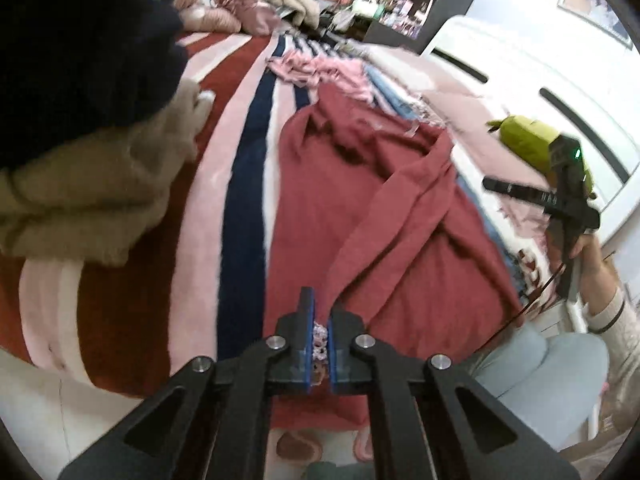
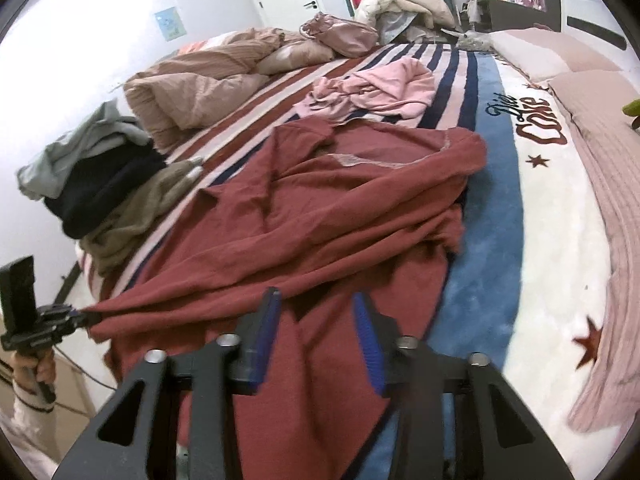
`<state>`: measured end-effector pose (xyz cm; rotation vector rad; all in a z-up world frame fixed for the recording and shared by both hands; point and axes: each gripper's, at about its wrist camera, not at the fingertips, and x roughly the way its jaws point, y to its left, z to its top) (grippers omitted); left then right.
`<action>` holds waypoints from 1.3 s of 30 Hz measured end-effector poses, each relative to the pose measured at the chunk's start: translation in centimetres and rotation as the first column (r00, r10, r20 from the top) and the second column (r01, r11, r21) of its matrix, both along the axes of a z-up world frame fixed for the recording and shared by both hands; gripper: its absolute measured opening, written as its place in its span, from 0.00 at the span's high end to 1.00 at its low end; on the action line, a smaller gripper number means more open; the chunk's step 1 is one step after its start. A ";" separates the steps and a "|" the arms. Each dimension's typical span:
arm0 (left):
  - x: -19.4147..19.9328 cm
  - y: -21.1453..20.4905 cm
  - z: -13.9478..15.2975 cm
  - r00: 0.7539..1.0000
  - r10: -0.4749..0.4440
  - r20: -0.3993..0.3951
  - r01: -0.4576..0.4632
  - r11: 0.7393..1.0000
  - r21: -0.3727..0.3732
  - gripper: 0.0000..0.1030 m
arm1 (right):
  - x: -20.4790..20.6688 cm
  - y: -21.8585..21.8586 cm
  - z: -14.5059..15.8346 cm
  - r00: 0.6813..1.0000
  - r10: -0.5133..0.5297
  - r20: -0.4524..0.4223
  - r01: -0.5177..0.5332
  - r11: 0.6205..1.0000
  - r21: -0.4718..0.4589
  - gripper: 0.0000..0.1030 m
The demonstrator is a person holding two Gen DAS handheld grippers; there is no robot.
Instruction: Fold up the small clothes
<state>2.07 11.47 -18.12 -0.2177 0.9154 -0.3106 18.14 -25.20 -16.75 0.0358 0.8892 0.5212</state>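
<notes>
The bed (image 2: 500,216), under a striped blanket (image 2: 400,64) lettered in blue and white, carries everything here. Across its near half lies the dark red garment (image 2: 320,216), wrinkled and only partly spread, its long axis running from the near edge of the bed away toward the pillows. One long sleeve or hem strip (image 1: 384,216) crosses its body at a slant.

The left claw (image 1: 320,340) is closed on the near corner of that garment; a scrap of pale patterned trim shows pinched between its blue pads. In the right wrist view this corner is drawn out taut, off the bed edge toward the left. The right claw (image 2: 316,320) stands wide and grips nothing, hovering just over the garment's near hem, so it is the free one and the nearer to the loose right side. A fold probably calls for it to take the opposite hem corner, then both carry the edge away across the bed.

A stack of clothes (image 2: 92,192), grey, black and olive, sits at the left beside the garment. A crumpled pink top (image 2: 384,88) lies just beyond the red collar and could catch a fold carried far. A green plush toy (image 1: 528,140) rests near the headboard.
</notes>
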 end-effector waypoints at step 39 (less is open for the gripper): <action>13.7 -11.1 -0.9 0.961 -0.275 0.017 0.272 0.958 0.094 0.96 | 11.1 -0.8 1.1 0.991 -0.123 0.049 0.127 0.989 -0.072 0.61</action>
